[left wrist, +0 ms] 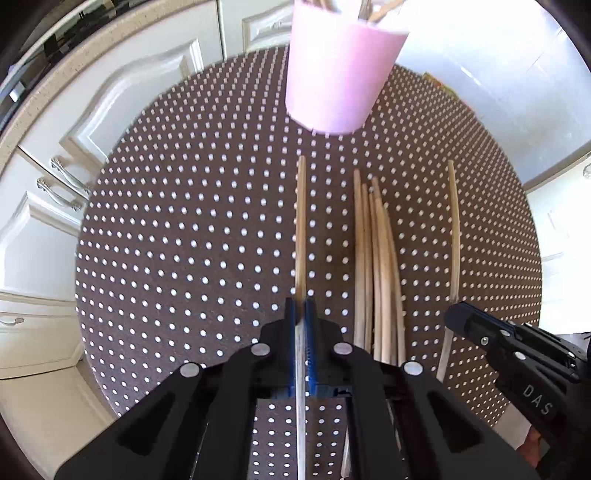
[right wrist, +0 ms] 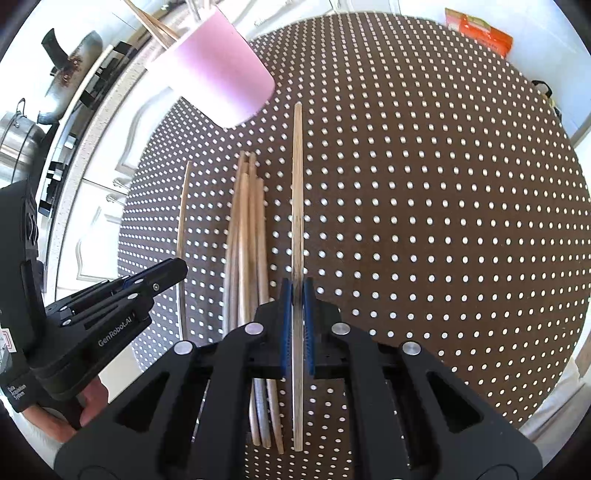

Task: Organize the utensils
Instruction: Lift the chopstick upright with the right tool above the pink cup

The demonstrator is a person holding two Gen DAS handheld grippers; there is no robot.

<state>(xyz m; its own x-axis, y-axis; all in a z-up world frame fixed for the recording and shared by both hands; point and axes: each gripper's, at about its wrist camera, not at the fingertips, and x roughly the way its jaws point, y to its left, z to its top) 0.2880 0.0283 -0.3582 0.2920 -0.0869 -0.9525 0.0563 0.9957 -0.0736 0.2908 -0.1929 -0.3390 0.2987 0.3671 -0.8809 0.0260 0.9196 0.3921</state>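
A pink cup (left wrist: 336, 74) (right wrist: 218, 81) with several chopsticks in it stands at the far side of the round dotted table (left wrist: 184, 240) (right wrist: 443, 221). My left gripper (left wrist: 301, 306) is shut on one wooden chopstick (left wrist: 301, 221), which points toward the cup. My right gripper (right wrist: 297, 288) is shut on another chopstick (right wrist: 297, 184). Between the two held sticks a bundle of several chopsticks (left wrist: 376, 258) (right wrist: 247, 240) lies on the cloth. Each gripper also shows in the other's view: the right gripper (left wrist: 456, 317) at the right edge and the left gripper (right wrist: 175, 271) at the left.
White cabinet doors with metal handles (left wrist: 55, 184) curve round the table's left side. An orange packet (right wrist: 480, 33) lies beyond the table's far right edge. Pots and a pan (right wrist: 18, 140) sit on a counter at the left. A person's hand (right wrist: 88, 402) holds the left gripper.
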